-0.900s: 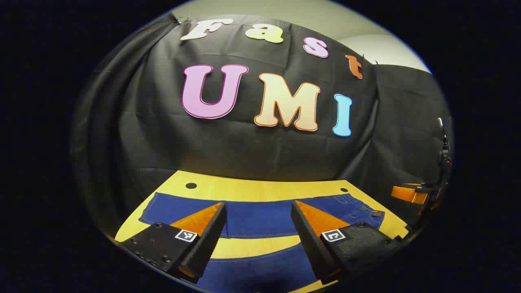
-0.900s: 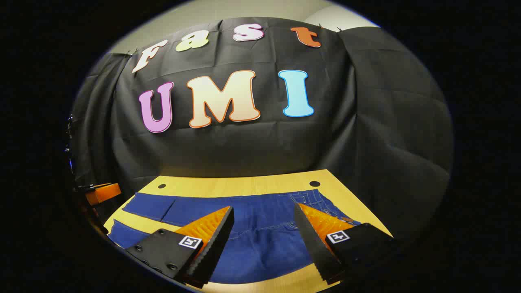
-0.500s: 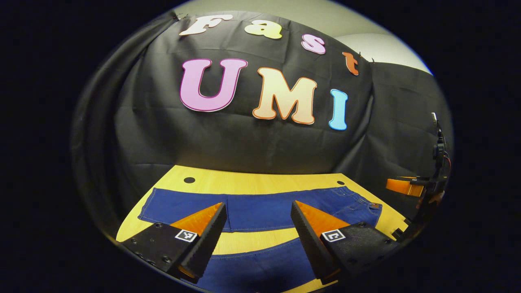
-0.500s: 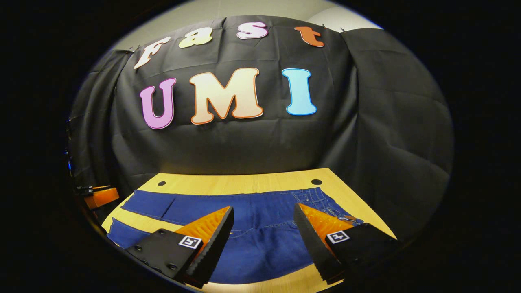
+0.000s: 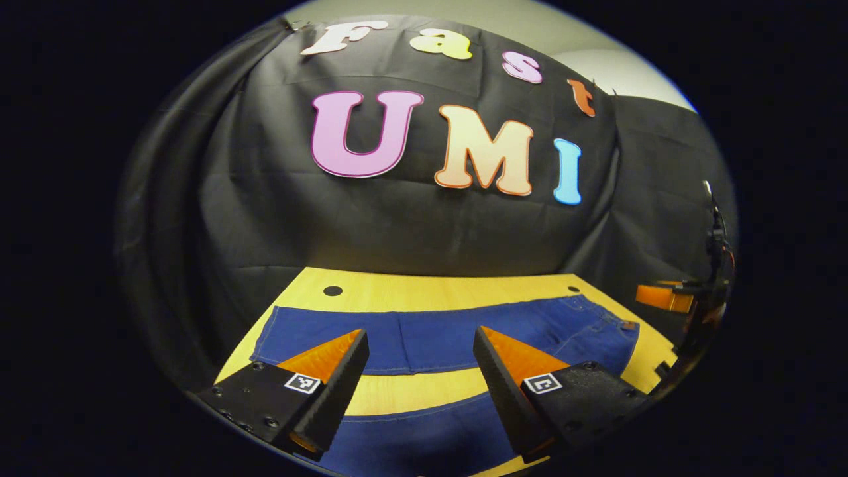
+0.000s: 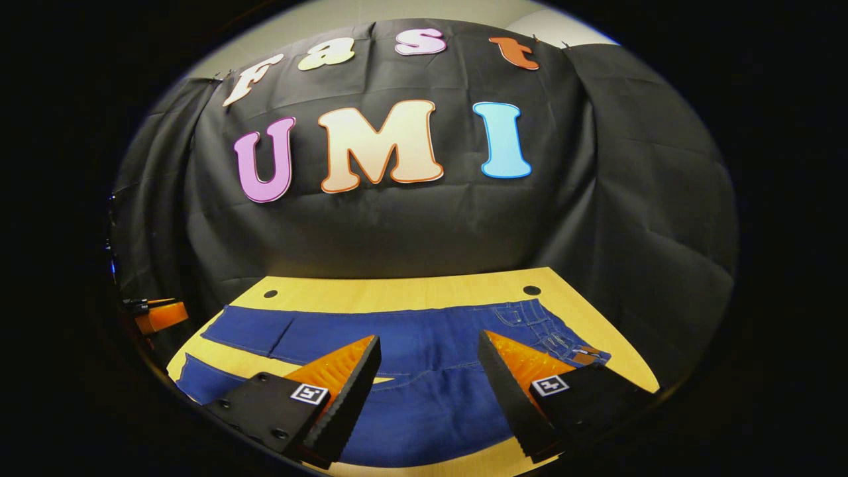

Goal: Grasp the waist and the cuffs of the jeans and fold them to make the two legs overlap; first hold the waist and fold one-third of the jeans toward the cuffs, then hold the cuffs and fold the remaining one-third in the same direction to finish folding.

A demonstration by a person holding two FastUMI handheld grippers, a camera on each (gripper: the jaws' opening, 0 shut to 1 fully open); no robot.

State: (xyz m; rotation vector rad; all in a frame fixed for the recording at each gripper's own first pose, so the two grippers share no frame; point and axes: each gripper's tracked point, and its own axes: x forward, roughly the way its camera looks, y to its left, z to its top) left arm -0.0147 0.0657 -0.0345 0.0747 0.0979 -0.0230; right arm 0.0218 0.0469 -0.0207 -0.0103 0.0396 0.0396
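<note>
Dark blue jeans [image 5: 437, 341] lie flat on the wooden table [image 5: 430, 295], legs spread apart with a strip of bare wood between them. In the right gripper view the jeans [image 6: 424, 371] show their waist [image 6: 550, 334] with belt loops at the right and the cuffs at the left. My left gripper [image 5: 421, 364] hovers open above the gap between the two legs, holding nothing. My right gripper [image 6: 427, 371] hangs open over the seat and crotch, just left of the waist. The right gripper [image 5: 669, 298] also appears at the far right edge of the left gripper view.
The table [image 6: 411, 291] has two small dark holes [image 6: 532, 290] near its back corners. The booth's black cloth wall rises right behind it. The left gripper [image 6: 156, 315] sits at the far left edge of the right gripper view.
Both views have shifted slightly: the jeans and table sit a bit more to the right in each, so both grippers drifted a little left. Both stay open.
</note>
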